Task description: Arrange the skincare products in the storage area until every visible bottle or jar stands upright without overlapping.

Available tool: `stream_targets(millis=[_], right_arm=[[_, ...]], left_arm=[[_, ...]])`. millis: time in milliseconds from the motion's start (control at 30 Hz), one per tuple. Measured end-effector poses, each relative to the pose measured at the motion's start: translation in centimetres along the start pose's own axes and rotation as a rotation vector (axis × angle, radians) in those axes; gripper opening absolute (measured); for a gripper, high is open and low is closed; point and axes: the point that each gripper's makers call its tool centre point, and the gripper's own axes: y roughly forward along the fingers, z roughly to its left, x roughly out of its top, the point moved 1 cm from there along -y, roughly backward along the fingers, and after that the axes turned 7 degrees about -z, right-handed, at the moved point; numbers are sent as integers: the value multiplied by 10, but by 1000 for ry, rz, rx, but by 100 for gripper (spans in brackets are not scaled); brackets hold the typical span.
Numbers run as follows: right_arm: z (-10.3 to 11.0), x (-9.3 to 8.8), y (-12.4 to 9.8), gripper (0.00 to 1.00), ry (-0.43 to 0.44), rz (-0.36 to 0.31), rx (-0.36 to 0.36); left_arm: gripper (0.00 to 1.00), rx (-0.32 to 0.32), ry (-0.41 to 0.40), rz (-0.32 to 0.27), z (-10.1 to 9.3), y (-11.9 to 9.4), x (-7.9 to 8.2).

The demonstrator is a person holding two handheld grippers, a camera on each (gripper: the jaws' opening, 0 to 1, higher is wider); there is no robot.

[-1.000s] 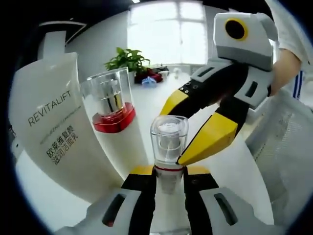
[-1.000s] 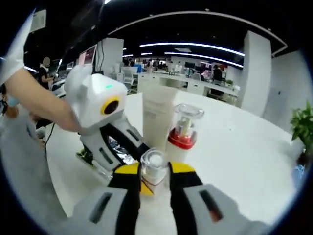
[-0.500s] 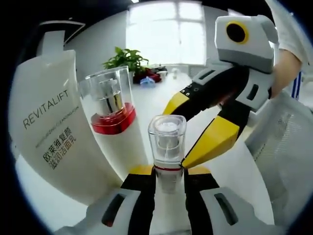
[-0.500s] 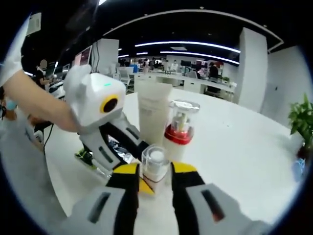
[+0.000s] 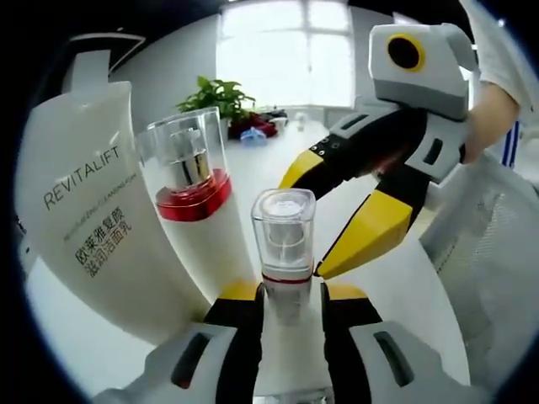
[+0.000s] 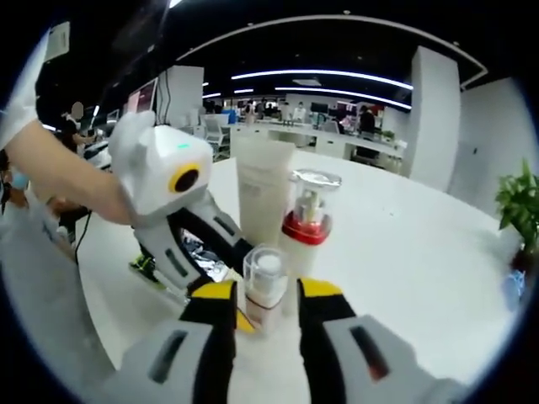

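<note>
At the bottom centre of the left gripper view, the left gripper (image 5: 289,296) has its jaws pressed against both sides of the small clear-capped bottle (image 5: 286,244), which stands upright on the white table (image 5: 76,341). Just left of it stands the pump bottle with a red collar (image 5: 189,198), and beside that, at the left edge, the white REVITALIFT tube (image 5: 84,219); the two look to be touching or nearly so. The right gripper (image 5: 337,223) reaches in from the upper right, jaws spread, its lower yellow tip just beside the small bottle's cap. In the right gripper view the spread jaws (image 6: 268,295) flank the small bottle (image 6: 264,282) with gaps on both sides. Open tabletop (image 6: 421,269) extends to the right.
</note>
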Motion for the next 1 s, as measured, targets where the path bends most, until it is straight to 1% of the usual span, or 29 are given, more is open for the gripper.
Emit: stream_targets(millis=[267, 500, 667, 767, 900, 1000], right_arm=[[0, -2, -5, 31, -6, 14, 1], [7, -2, -11, 35, -22, 23, 16], [12, 0, -17, 37, -35, 22, 26], [14, 0, -19, 40, -29, 25, 30], [16, -3, -23, 42, -24, 35, 31], [18, -4, -25, 44, -24, 43, 36]], left_arm=[[27, 14, -3, 13, -2, -7, 0], [29, 42, -15, 20, -7, -18, 1], [31, 84, -46, 16, -8, -30, -2], [34, 116, -59, 30, -10, -38, -3], [39, 153, -97, 22, -12, -47, -1], [42, 180, -109, 31, -14, -52, -3]])
